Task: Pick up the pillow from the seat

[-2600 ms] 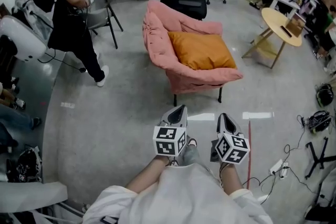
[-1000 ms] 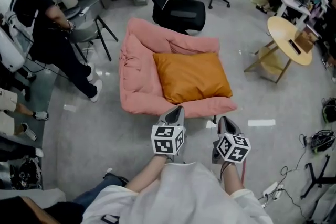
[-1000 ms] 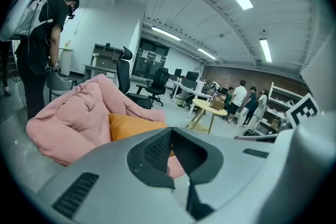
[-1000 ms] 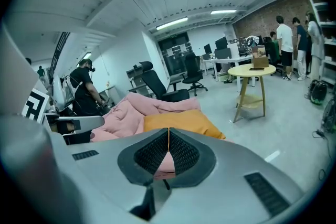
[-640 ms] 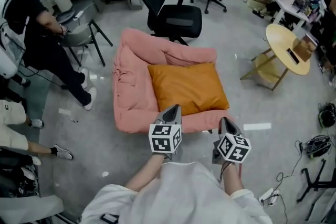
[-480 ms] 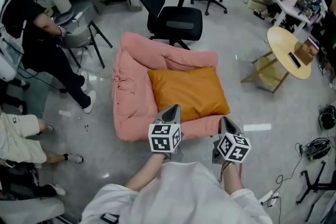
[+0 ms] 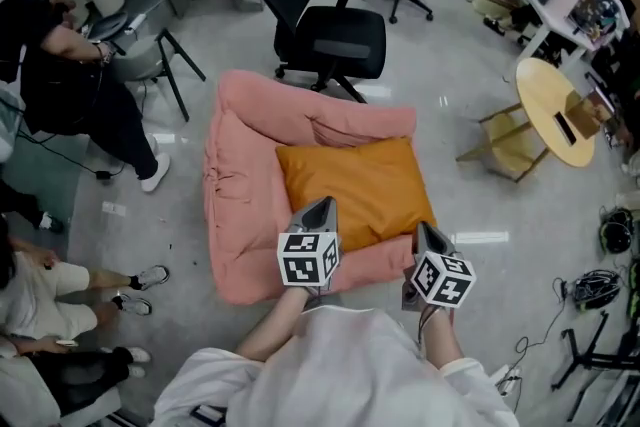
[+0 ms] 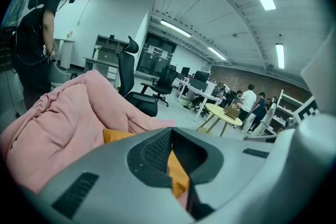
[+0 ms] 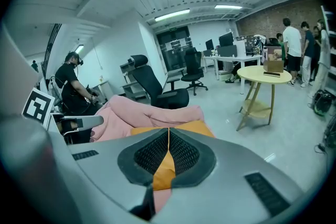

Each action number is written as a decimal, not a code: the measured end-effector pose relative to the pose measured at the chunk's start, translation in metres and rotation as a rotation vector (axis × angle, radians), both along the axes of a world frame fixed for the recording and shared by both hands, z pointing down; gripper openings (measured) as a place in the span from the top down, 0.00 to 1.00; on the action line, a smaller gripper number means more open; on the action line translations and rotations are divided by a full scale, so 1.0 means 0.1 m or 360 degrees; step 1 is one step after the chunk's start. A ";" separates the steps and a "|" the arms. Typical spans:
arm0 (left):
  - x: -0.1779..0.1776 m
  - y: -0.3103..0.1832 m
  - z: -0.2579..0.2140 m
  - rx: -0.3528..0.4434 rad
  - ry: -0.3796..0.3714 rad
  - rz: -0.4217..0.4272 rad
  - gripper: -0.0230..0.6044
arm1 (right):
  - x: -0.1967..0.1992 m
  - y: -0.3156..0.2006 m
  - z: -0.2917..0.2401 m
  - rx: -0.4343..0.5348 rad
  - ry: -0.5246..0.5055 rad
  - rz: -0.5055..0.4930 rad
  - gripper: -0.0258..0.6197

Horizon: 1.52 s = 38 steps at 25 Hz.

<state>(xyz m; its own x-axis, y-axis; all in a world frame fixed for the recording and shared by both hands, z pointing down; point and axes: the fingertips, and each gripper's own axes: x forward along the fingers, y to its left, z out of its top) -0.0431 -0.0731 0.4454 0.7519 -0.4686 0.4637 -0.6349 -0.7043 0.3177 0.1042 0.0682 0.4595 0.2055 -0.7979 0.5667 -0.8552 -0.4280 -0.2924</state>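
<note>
— Moved in since a second ago: left gripper (image 7: 321,206) and right gripper (image 7: 425,231) now at the front edge of the pink seat (image 7: 240,215), each with jaws pressed together, gripping nothing.
— And the pillow (image 7: 350,187)?
— Lying flat in the seat's hollow, just ahead. Likely to get shoved, not gripped, unless opened first; could slip from a shallow pinch.
— Farther off?
— Office chair (image 7: 335,40) behind, round table (image 7: 550,100), bystander (image 7: 50,55) at left. Nothing blocking.
</note>
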 end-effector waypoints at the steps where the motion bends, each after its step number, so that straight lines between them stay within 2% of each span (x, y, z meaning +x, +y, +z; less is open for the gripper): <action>1: 0.01 -0.05 0.03 -0.0012 -0.0003 -0.0001 0.95 | 0.02 -0.05 0.01 -0.0010 0.0000 -0.0002 0.91; 13: 0.13 -0.32 0.35 -0.0095 -0.0077 -0.0060 0.95 | 0.15 -0.37 0.34 -0.0088 -0.0099 -0.0076 0.91; 20: 0.16 -0.27 0.61 -0.0191 -0.0148 -0.0252 0.95 | 0.30 -0.62 0.62 -0.0141 -0.0185 -0.0311 0.91; 28: 0.48 -0.02 0.99 -0.0349 -0.0221 -0.0341 0.95 | 0.68 -0.96 0.93 -0.0191 -0.0189 -0.0518 0.91; 32: 0.59 0.16 1.26 -0.0468 -0.0280 -0.0492 0.95 | 0.79 -1.12 1.17 -0.0245 -0.0189 -0.0681 0.91; 36: 0.69 0.22 1.50 -0.0608 -0.0230 -0.0619 0.95 | 0.82 -1.37 1.37 -0.0256 -0.0161 -0.0829 0.91; 38: 0.71 0.23 1.61 -0.0663 -0.0193 -0.0648 0.76 | 0.78 -1.49 1.46 -0.0252 -0.0168 -0.0889 0.91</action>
<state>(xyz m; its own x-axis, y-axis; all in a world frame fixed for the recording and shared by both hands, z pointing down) 0.0280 -0.0499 0.6060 0.4801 -0.4684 0.7417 -0.8767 -0.2278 0.4236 0.1824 -0.0811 0.6055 -0.2856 -0.6728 0.6825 -0.9333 0.0335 -0.3574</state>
